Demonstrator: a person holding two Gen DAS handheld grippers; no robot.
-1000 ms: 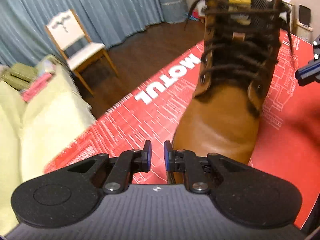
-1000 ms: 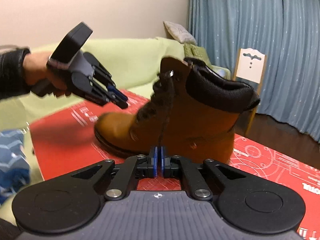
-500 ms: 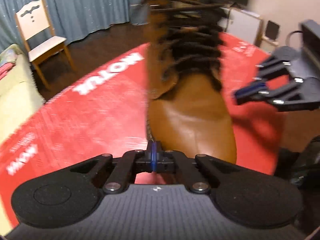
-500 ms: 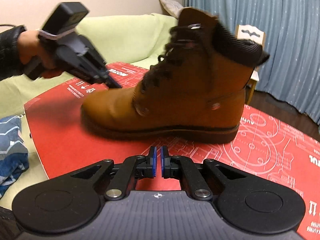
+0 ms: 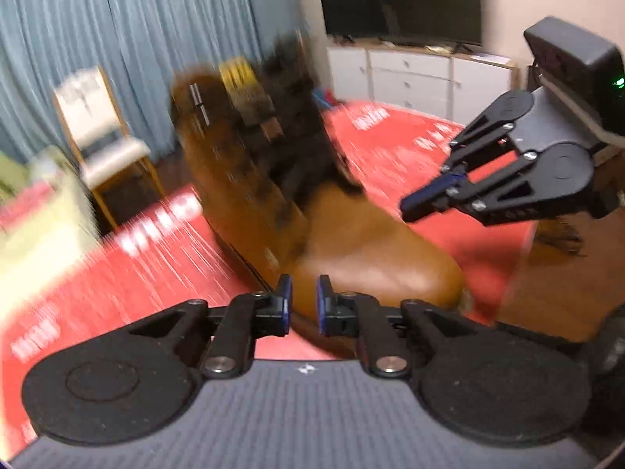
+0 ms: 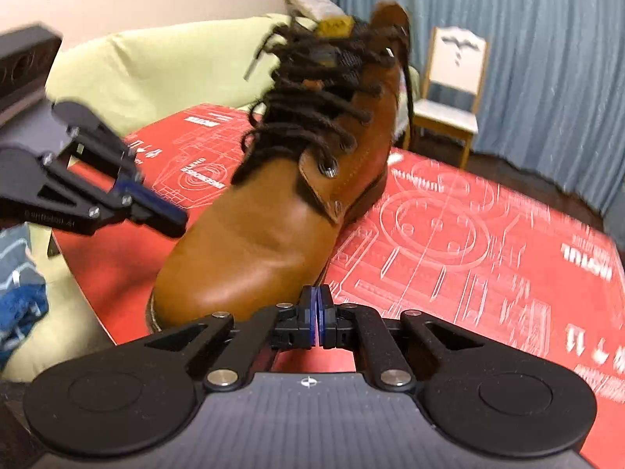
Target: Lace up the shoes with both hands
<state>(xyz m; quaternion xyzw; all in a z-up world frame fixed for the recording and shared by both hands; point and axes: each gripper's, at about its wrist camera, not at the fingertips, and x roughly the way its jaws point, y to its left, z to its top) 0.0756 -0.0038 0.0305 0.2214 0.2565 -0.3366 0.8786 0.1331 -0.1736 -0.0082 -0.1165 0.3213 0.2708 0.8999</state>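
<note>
On the red printed mat a tan leather lace-up boot is seen, toe toward both cameras, shaft at the far side. Dark brown laces are already crossed through the lower eyelets and up the tongue in several rows. One loose lace end is seen sticking out at the upper left of the shaft, and another strand hangs down the right side of the collar. No bow or knot can be made out, so lacing is judged largely threaded, with the top hooks and the tie still to be done; the blurred left wrist view adds nothing here.

Left gripper: jaws are opening, a narrow gap shown, nothing between the pads; it is held just near of the toe cap. In the right wrist view it is seen at the left of the boot, apart from the laces.

Right gripper: jaws are opening, pads barely parted, nothing gripped; it is positioned near the toe, right of centre.

Neither lace end is held. A fresh grasp of both free ends is judged to be the next requirement.
</note>
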